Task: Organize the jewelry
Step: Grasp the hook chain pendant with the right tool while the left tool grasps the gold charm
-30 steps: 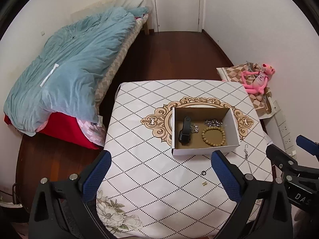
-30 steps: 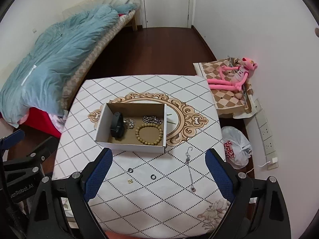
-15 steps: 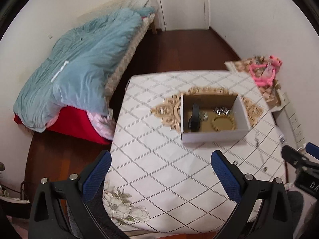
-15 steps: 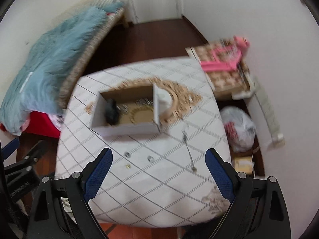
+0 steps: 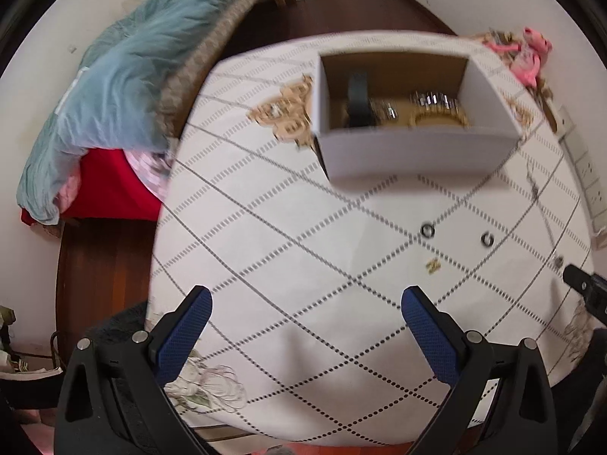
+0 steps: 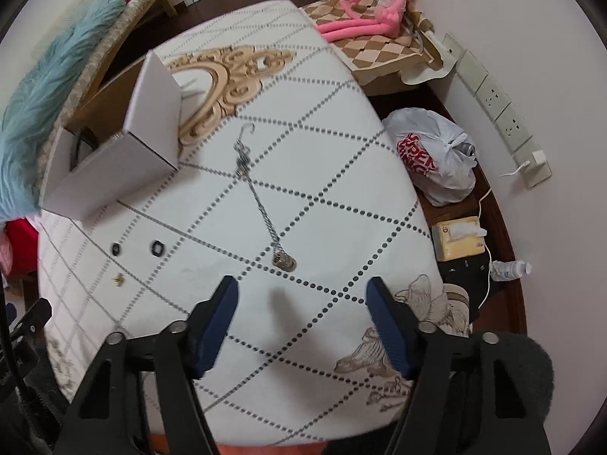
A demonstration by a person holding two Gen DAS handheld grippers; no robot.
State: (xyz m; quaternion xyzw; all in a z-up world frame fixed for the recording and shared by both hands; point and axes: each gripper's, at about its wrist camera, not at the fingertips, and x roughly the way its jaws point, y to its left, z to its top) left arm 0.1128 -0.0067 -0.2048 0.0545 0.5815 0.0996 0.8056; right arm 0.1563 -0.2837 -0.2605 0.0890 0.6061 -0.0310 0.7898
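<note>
A white cardboard box (image 5: pixel 413 151) (image 6: pixel 125 151) stands on the patterned table (image 5: pixel 303 265) and holds a black watch (image 5: pixel 358 100), a wooden bead bracelet (image 5: pixel 436 119) and a silver chain (image 5: pixel 432 99). On the cloth in front of it lie two black rings (image 5: pixel 427 230) (image 5: pixel 486 240) (image 6: pixel 157 247) (image 6: pixel 115 249), a small gold piece (image 5: pixel 432 264) (image 6: pixel 118 278) and a silver pendant necklace (image 6: pixel 261 197). My left gripper (image 5: pixel 305 311) hangs open above bare cloth. My right gripper (image 6: pixel 301 295) is closing just short of the necklace's pendant (image 6: pixel 284 261), with nothing between its jaws.
A bed with a blue duvet (image 5: pixel 125 76) runs along the left. Right of the table are a pink plush toy (image 6: pixel 379 3), a white plastic bag (image 6: pixel 432 155), a tissue box (image 6: pixel 459 239) and wall sockets (image 6: pixel 497 98). The left gripper's frame (image 6: pixel 22 326) shows at the right view's left edge.
Both grippers have dropped toward the table, so the cloth and box loom larger. The right gripper has swung right over the necklace and its jaws have narrowed.
</note>
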